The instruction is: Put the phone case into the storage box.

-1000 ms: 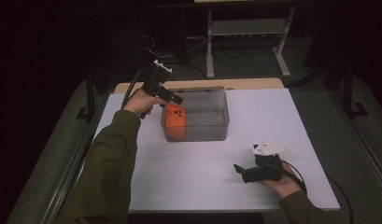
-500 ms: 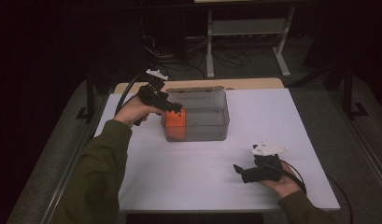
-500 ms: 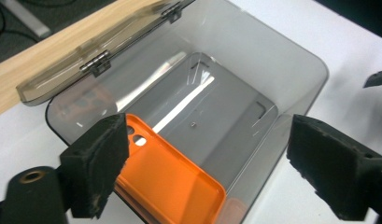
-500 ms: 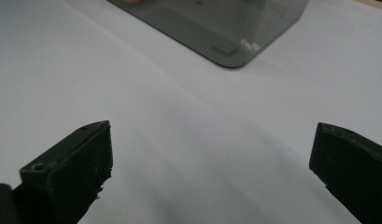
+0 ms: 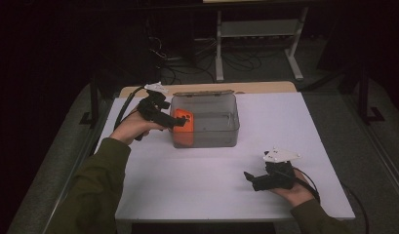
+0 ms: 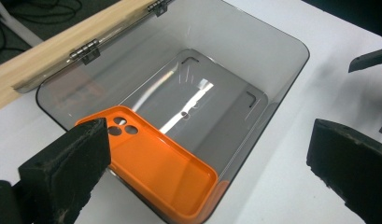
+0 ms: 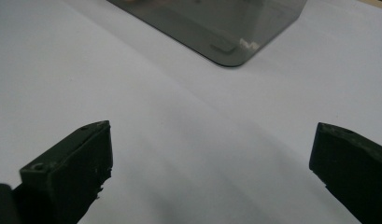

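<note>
The orange phone case (image 6: 163,170), unmarked, leans inside the smoky bin (image 6: 282,51); your left tongs (image 6: 202,172) have just been opening and your right tongs (image 7: 209,168) gape empty.

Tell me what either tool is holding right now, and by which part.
Nothing. The left tool has just opened, jaws wide apart, and the orange case leans free inside the box. The right tool is open over bare table.

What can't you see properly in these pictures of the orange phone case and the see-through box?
- Orange phone case: in the left gripper view its near end is cut off by the bottom edge, and one corner sits behind a black jaw.
- Clear box: the right gripper view's top edge cuts off all but one corner.
- Left gripper: in the high view its tips are too small to judge whether they touch the case.
</note>
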Motion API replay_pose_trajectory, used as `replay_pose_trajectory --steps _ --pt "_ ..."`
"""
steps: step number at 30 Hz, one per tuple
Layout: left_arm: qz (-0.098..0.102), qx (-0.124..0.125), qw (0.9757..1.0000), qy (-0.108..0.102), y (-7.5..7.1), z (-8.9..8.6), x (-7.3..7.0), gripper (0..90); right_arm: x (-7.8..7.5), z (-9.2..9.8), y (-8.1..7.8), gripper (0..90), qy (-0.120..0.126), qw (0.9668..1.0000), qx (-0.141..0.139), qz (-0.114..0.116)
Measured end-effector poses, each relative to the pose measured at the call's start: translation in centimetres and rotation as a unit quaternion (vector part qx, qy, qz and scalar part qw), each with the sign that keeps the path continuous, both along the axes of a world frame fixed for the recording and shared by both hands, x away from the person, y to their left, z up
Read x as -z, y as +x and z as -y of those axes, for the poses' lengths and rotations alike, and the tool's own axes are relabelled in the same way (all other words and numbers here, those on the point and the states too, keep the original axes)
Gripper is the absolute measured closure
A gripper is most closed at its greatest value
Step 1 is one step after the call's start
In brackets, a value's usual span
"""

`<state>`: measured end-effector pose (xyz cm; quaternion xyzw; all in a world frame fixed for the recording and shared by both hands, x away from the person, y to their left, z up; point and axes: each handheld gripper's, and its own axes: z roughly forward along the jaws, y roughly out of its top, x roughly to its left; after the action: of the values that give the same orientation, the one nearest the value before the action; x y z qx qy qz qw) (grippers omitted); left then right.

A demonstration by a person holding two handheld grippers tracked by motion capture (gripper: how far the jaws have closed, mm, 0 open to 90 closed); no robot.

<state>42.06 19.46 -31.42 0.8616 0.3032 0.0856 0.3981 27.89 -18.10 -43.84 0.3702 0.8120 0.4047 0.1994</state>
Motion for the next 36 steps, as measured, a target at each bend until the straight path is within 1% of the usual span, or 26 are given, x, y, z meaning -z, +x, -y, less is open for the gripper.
replay_pose_trajectory --steps 4,11,21,25,29,32,36 --pt "0.012 -0.004 0.9999 0.0 -0.8 -0.7 0.3 0.0 0.0 0.0 0.0 0.0 0.0 1.0 0.001 -0.001" --pt "0.026 -0.007 0.9996 -0.001 -2.2 -2.2 1.0 0.0 0.0 0.0 0.0 0.0 -0.001 1.0 0.0 0.001" --pt "0.036 -0.013 0.9992 -0.011 -4.1 -4.1 2.1 0.0 0.0 -0.1 0.0 0.0 -0.002 1.0 0.0 0.002" --pt "0.042 -0.015 0.999 -0.009 -4.9 -4.6 2.6 0.0 0.0 0.0 0.0 0.0 -0.002 1.0 0.0 0.001" --pt "0.043 -0.02 0.9989 -0.005 -5.6 -5.1 3.3 0.0 -0.1 0.0 -0.1 0.0 -0.002 1.0 -0.001 0.003" --pt "0.046 -0.02 0.9987 -0.008 -6.2 -5.5 4.0 0.0 -0.1 0.0 -0.1 0.0 -0.001 1.0 0.0 0.002" --pt "0.052 -0.021 0.9984 -0.007 -7.0 -5.8 4.7 0.0 -0.1 0.0 0.0 0.0 -0.002 1.0 0.0 0.001"
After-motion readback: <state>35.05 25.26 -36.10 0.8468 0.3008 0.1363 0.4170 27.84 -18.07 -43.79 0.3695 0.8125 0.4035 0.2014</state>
